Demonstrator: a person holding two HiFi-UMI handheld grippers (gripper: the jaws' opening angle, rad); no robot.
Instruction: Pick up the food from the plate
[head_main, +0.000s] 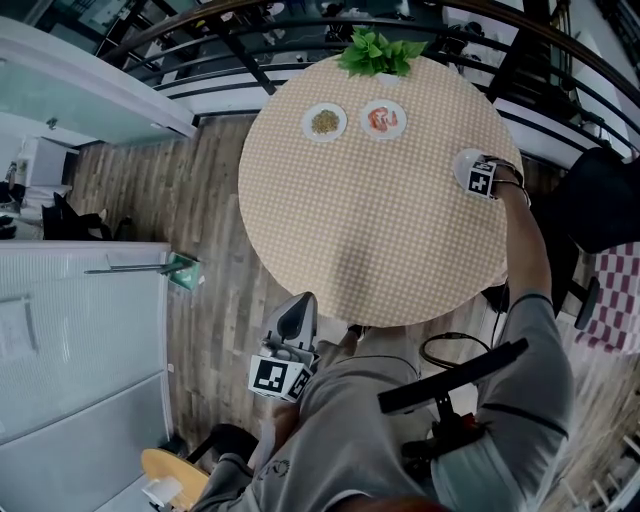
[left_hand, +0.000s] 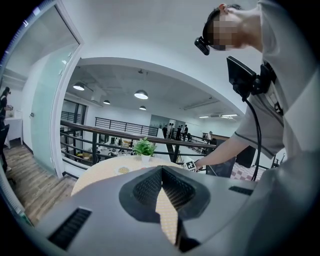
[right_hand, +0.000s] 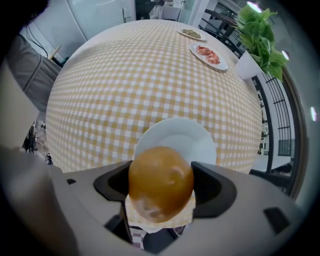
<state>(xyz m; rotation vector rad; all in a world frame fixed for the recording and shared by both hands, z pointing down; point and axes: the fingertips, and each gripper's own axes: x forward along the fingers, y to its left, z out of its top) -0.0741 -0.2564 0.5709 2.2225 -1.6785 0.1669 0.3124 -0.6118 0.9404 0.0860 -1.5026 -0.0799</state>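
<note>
A round golden-brown piece of food (right_hand: 161, 177) is being pinched squarely between the jaws of the right tongs (right_hand: 160, 187). It is being held over a small round white plate (right_hand: 192, 140), which is lying near the right edge of the round table (right_hand: 140, 75) in yellow-and-white checked cloth. The left tongs (left_hand: 161, 172) are being held pressed together at the tips, off the table's near edge. Two further small plates (head_main: 324, 122) are being shown beside a green potted plant (head_main: 378, 52) at the far side.

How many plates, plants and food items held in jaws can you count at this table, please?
Plates: 3
Potted plant: 1
Round brown food, held between jaws: 1
Total: 5
</note>
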